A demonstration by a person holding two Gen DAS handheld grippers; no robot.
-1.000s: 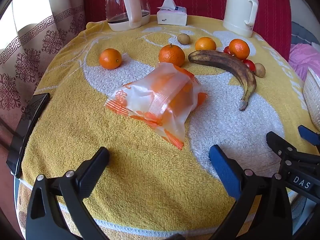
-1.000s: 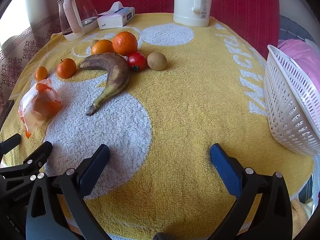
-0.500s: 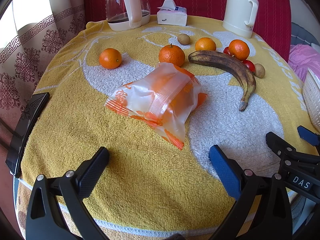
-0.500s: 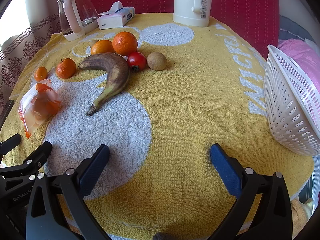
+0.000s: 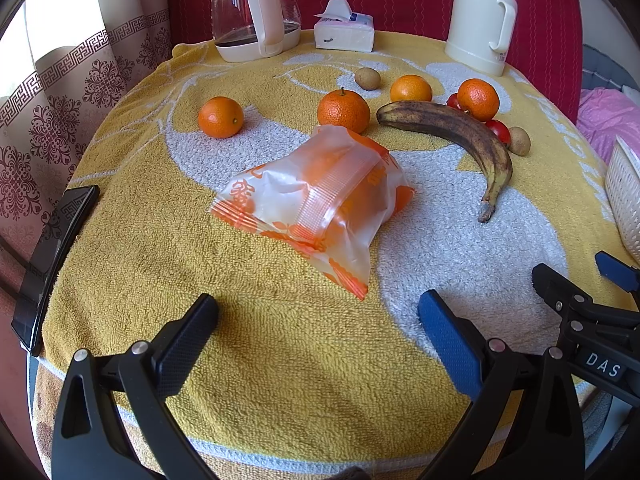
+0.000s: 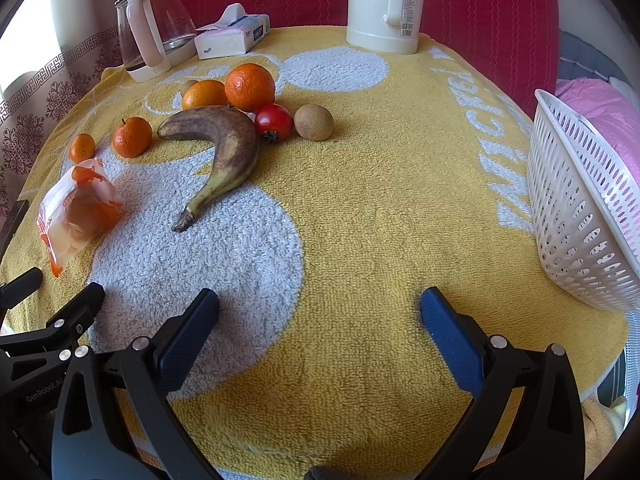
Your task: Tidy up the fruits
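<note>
Fruit lies on a yellow towel-covered round table (image 5: 248, 360): a brown banana (image 5: 460, 136) (image 6: 228, 148), several oranges (image 5: 343, 110) (image 6: 249, 86), a red tomato (image 6: 274, 121), brown kiwis (image 6: 314, 122) and an orange-printed plastic bag (image 5: 320, 196) (image 6: 76, 208). A white perforated basket (image 6: 584, 216) stands at the right edge, also in the left wrist view (image 5: 624, 200). My left gripper (image 5: 318, 312) is open and empty, just in front of the bag. My right gripper (image 6: 320, 304) is open and empty over the bare towel, left of the basket.
A glass kettle (image 5: 252, 8), a tissue pack (image 5: 345, 34) and a cream thermos jug (image 5: 482, 16) stand at the back. A black phone (image 5: 52, 248) lies at the left edge. A red backrest is behind the table, a curtain to the left.
</note>
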